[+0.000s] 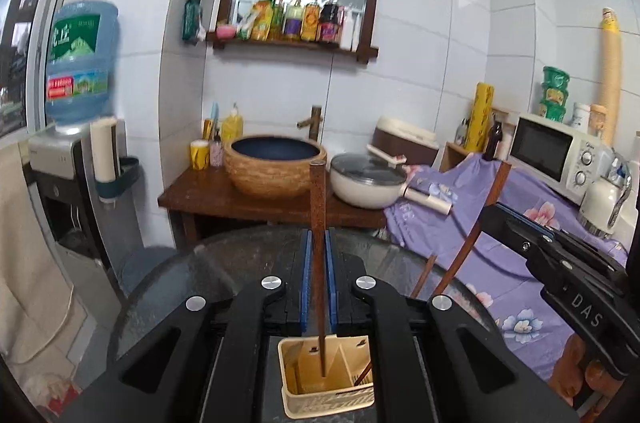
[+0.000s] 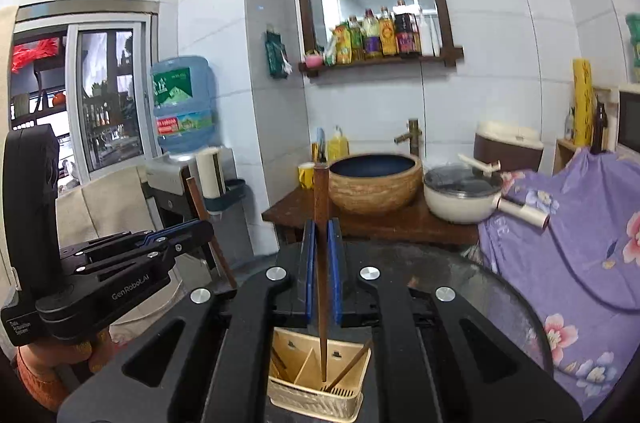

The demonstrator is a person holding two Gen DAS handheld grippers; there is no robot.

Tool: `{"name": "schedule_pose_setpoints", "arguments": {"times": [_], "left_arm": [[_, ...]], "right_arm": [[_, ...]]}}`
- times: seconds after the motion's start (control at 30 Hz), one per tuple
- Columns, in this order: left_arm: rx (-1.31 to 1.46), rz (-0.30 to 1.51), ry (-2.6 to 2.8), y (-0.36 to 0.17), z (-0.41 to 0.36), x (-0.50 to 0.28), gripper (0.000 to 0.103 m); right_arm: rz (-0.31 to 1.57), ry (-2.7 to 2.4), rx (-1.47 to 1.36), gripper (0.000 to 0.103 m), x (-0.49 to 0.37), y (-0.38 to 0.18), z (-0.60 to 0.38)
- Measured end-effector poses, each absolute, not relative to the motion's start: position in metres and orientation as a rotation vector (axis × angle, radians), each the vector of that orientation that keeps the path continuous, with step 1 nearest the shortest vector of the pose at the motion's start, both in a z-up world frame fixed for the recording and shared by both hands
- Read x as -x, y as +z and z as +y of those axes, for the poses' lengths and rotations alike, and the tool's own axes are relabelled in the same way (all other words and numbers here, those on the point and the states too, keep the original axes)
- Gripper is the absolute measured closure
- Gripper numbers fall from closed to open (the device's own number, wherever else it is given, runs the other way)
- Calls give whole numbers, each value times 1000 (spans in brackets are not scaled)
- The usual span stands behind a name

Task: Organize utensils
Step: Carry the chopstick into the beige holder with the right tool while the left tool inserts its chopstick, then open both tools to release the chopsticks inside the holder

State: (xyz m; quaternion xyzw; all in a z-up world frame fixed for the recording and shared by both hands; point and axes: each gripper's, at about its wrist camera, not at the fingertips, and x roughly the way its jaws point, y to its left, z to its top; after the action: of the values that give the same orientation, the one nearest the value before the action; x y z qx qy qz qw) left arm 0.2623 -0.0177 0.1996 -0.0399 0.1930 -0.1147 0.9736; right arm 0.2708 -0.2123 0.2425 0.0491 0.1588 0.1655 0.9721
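Observation:
A beige utensil holder with inner dividers sits on a dark round glass table; it also shows in the right wrist view. My left gripper is shut on a brown chopstick held upright, its tip inside the holder. My right gripper is shut on another brown chopstick, tip down in the holder. One more chopstick leans inside the holder. The right gripper also shows in the left wrist view, and the left gripper in the right wrist view.
The glass table holds the holder. Behind it stand a wooden counter with a basin and a white pot. A purple floral cloth lies to the right, a microwave beyond, a water dispenser to the left.

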Motion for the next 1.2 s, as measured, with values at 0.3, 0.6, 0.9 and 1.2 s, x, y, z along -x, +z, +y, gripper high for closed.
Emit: {"name": "schedule_pose_setpoints", "arguments": {"times": [0.3, 0.6, 0.9, 1.2], "left_arm": [[96, 530, -222, 127, -17, -281, 96], [93, 570, -214, 103, -16, -286, 97], [75, 532, -200, 106, -15, -279, 76], [134, 431, -162, 106, 13, -229, 22]], "right_arm": [[437, 319, -131, 95, -288, 178, -212], [472, 296, -159, 96, -297, 154, -222], [456, 249, -148, 91, -297, 146, -230], [426, 189, -155, 45, -265, 135, -241]]}}
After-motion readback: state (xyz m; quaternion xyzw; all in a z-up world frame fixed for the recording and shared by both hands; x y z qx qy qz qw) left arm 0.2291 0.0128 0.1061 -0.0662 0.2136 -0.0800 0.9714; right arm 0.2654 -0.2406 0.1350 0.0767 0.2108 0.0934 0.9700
